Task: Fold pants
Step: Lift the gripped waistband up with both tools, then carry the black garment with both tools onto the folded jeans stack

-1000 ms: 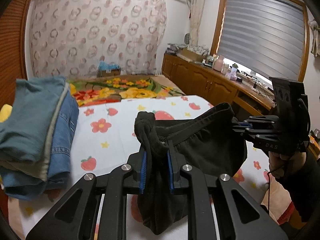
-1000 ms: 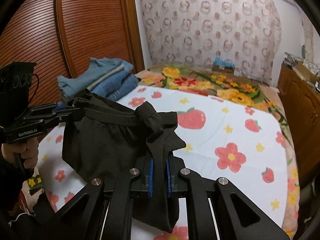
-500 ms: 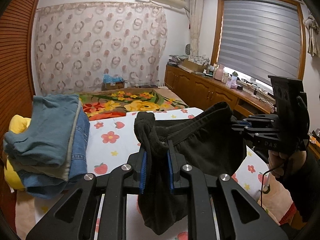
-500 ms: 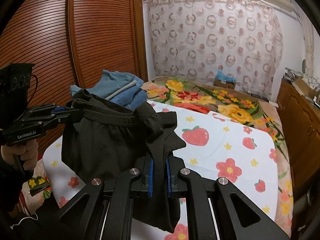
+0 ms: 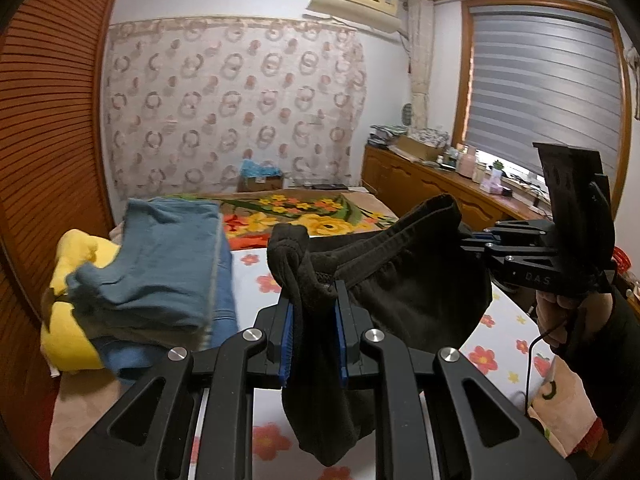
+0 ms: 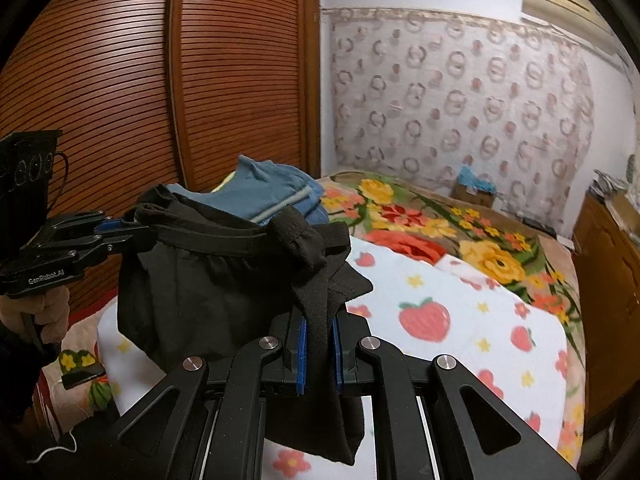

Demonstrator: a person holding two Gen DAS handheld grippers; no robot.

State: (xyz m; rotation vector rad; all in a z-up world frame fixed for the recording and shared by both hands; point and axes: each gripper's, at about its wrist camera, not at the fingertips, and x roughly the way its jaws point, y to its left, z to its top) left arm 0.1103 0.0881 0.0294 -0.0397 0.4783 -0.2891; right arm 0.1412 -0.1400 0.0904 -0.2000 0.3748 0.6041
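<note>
Both the left hand-held gripper (image 5: pixel 312 334) and right hand-held gripper (image 6: pixel 318 354), clamped on the black pants (image 5: pixel 404 292), have risen above the bed (image 6: pixel 460 320), probably to shake them flat.

Legible markings, two items:
1. "DAS", pale letters on the black side body of the right gripper (image 5: pixel 472 240), seen from the left wrist view, to the right of the near gripper.
2. "GenRobot.AI", white lettering on the black body of the left gripper (image 6: pixel 116 230), seen from the right wrist view, at far left.
</note>
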